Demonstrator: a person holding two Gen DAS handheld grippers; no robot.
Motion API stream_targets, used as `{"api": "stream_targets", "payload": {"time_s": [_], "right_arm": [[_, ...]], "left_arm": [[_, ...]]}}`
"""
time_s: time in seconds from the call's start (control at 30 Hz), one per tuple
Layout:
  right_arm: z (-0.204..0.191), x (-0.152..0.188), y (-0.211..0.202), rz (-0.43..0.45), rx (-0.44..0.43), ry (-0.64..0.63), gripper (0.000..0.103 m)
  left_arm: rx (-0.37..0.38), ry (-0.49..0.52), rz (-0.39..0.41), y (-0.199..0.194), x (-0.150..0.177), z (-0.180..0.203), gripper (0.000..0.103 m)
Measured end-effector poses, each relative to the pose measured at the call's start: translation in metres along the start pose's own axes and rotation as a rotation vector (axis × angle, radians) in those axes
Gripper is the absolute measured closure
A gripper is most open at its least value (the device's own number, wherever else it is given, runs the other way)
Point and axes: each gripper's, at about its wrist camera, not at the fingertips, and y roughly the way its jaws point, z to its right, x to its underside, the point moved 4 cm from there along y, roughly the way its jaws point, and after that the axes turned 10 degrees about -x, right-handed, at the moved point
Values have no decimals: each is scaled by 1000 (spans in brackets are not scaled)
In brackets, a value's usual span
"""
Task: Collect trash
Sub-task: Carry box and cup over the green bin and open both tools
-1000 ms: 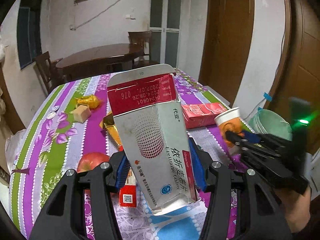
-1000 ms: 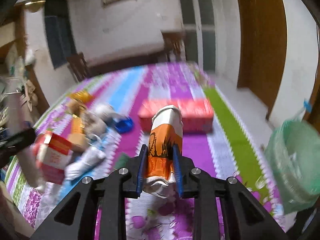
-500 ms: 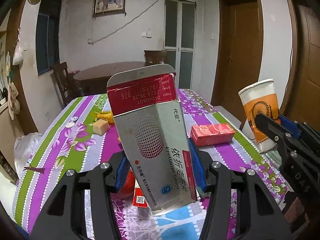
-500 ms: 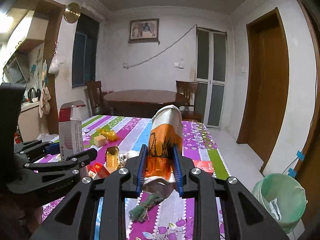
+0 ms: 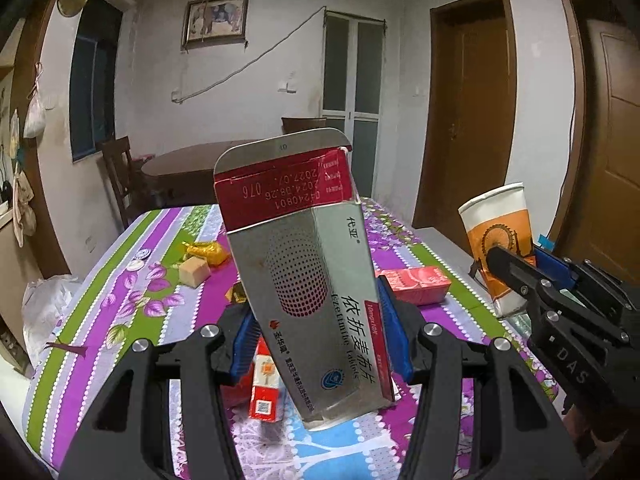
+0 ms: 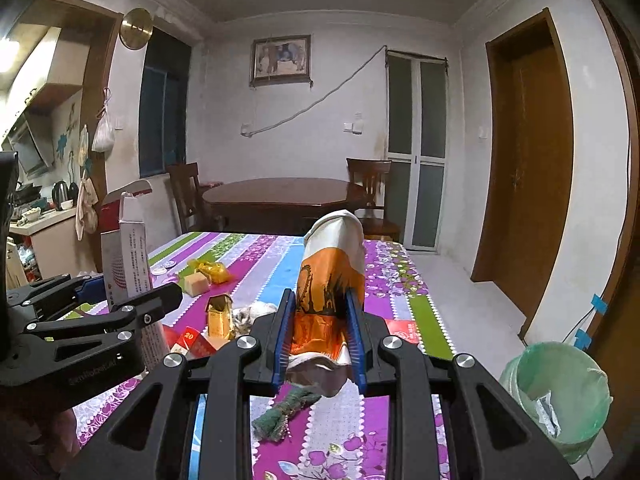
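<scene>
My left gripper (image 5: 318,334) is shut on a grey and red medicine box (image 5: 304,264), held upright above the table; the box also shows at the left of the right wrist view (image 6: 126,256). My right gripper (image 6: 320,334) is shut on a squashed orange and white paper cup (image 6: 330,280), which also shows at the right of the left wrist view (image 5: 498,240). A bin with a green bag (image 6: 558,392) stands on the floor at the table's right side.
On the striped tablecloth (image 5: 132,296) lie a red carton (image 5: 416,280), a small red packet (image 5: 266,388), gold wrappers (image 5: 206,250), a tan cube (image 5: 194,272), a gold box (image 6: 220,316) and green string (image 6: 286,410). A round wooden table (image 6: 280,196) with chairs stands behind.
Both grippers rose with their loads, and the views tilted up from the table. In the last half second they barely moved.
</scene>
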Motion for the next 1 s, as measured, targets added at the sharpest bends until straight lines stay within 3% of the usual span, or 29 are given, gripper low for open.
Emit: {"api": "stream_targets", "payload": {"time_s": [0.27,0.43,0.57,0.8,0.93,1.0], "right_arm": [[64,-10,-31,-5,104,47,77],[130,-10,-59,-9,217,80,77],[202,-5,-75,-72,299,132,77],[331,37,-83,-224,351,307,77],[382,77,-73,-317,358,388,77],[398,94,-68,-345,357,418,77]], "left_arm": [[113,41,-1,17,-22,51,52],[240,98,-11,31,-41,114,52],[365,164,-50,44,-52,179,52],[588,297,-249,92,-41,306,52],[647,363,-369,123,-17,369,52],[639,384,-403,141,-6,391,52]]}}
